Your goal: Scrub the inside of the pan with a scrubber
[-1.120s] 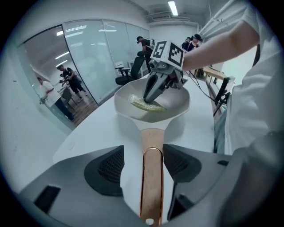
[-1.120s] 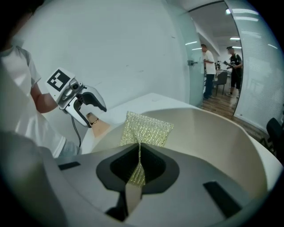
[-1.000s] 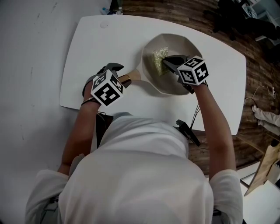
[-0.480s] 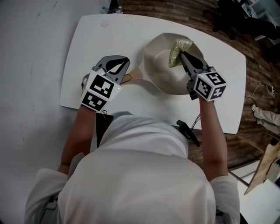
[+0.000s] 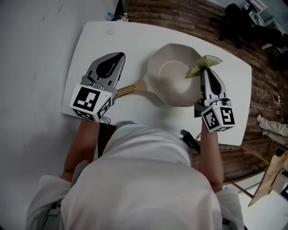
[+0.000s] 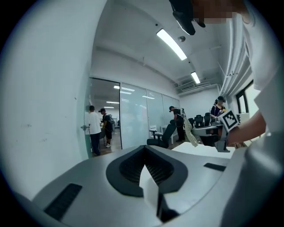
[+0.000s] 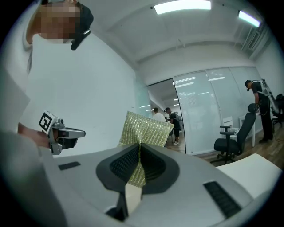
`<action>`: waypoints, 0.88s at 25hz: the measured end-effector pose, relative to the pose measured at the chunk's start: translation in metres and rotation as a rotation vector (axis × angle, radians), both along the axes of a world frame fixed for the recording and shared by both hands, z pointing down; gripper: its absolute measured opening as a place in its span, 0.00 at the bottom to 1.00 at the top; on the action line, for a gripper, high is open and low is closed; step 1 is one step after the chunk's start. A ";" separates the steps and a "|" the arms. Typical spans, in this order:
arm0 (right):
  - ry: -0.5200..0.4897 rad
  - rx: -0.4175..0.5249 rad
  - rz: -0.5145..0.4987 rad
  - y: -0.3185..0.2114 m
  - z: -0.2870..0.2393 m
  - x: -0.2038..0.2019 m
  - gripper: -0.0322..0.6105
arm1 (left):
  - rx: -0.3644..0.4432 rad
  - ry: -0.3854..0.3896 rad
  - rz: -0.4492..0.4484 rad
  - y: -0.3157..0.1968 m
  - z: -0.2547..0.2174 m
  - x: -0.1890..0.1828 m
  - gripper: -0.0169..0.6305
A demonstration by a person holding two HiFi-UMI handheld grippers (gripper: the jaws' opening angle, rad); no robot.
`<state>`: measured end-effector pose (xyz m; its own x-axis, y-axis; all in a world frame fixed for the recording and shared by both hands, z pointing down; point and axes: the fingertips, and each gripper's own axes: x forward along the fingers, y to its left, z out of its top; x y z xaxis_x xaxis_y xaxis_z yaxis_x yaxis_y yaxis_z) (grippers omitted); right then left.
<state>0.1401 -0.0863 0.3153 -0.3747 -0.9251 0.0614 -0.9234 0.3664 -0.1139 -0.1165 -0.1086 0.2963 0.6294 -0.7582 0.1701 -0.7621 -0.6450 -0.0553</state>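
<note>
Head view steeply down over table [image 5: 130, 49]; gripper views near-level, both facing glass wall [image 6: 133, 119].

pan [image 5: 173, 78] on table [image 5: 135, 38], scrubber [image 5: 203, 65] above its right rim, left tool [image 5: 120, 55] left of pan

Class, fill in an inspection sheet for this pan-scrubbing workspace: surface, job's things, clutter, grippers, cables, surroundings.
Surface: white table, no spills seen.
Job's things: cream pan on the table, its wooden handle pointing left; gold-green scrubber held by the pan's right rim.
Clutter: one small round spot near the far left corner, too small to identify.
Grippers: left hand-held gripper shut, empty, over the handle; right hand-held gripper shut on the scrubber.
Cables: thin pale cable on the floor at right.
Surroundings: wooden floor, dark office chair, people by a glass wall.
</note>
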 end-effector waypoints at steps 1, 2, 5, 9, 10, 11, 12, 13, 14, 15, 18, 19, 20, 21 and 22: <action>0.002 0.015 0.018 0.005 -0.003 0.003 0.10 | 0.020 0.000 -0.013 0.000 -0.003 -0.002 0.05; 0.005 0.028 0.036 0.010 -0.005 0.006 0.10 | 0.037 -0.010 -0.020 0.001 -0.004 -0.004 0.05; 0.017 0.059 0.087 0.022 -0.010 0.014 0.10 | 0.062 -0.043 -0.021 0.005 -0.002 -0.004 0.05; 0.025 0.083 0.101 0.026 -0.015 0.014 0.09 | 0.060 -0.027 -0.021 0.005 0.000 -0.002 0.05; 0.027 0.086 0.099 0.026 -0.016 0.013 0.09 | 0.063 -0.028 -0.019 0.006 0.000 -0.001 0.05; 0.029 0.089 0.097 0.026 -0.016 0.011 0.09 | 0.067 -0.032 -0.016 0.006 0.000 0.000 0.05; 0.030 0.090 0.094 0.027 -0.017 0.010 0.09 | 0.071 -0.036 -0.013 0.006 -0.001 0.001 0.05; 0.031 0.091 0.092 0.027 -0.017 0.008 0.09 | 0.073 -0.038 -0.011 0.007 -0.001 0.001 0.05; 0.031 0.090 0.090 0.028 -0.017 0.007 0.09 | 0.073 -0.038 -0.011 0.007 -0.002 0.002 0.05; 0.032 0.090 0.089 0.029 -0.017 0.006 0.09 | 0.073 -0.035 -0.011 0.007 -0.002 0.002 0.05; 0.032 0.090 0.091 0.030 -0.017 0.005 0.09 | 0.065 -0.023 -0.012 0.007 -0.001 0.000 0.05; 0.029 0.091 0.093 0.030 -0.017 0.004 0.09 | 0.062 -0.021 -0.013 0.007 0.000 0.000 0.05; 0.026 0.092 0.096 0.030 -0.017 0.004 0.09 | 0.059 -0.020 -0.013 0.007 0.001 -0.002 0.05; 0.025 0.093 0.097 0.030 -0.017 0.004 0.09 | 0.055 -0.019 -0.015 0.007 0.002 -0.003 0.05; 0.027 0.095 0.097 0.030 -0.018 0.003 0.09 | 0.052 -0.017 -0.019 0.007 0.003 -0.004 0.05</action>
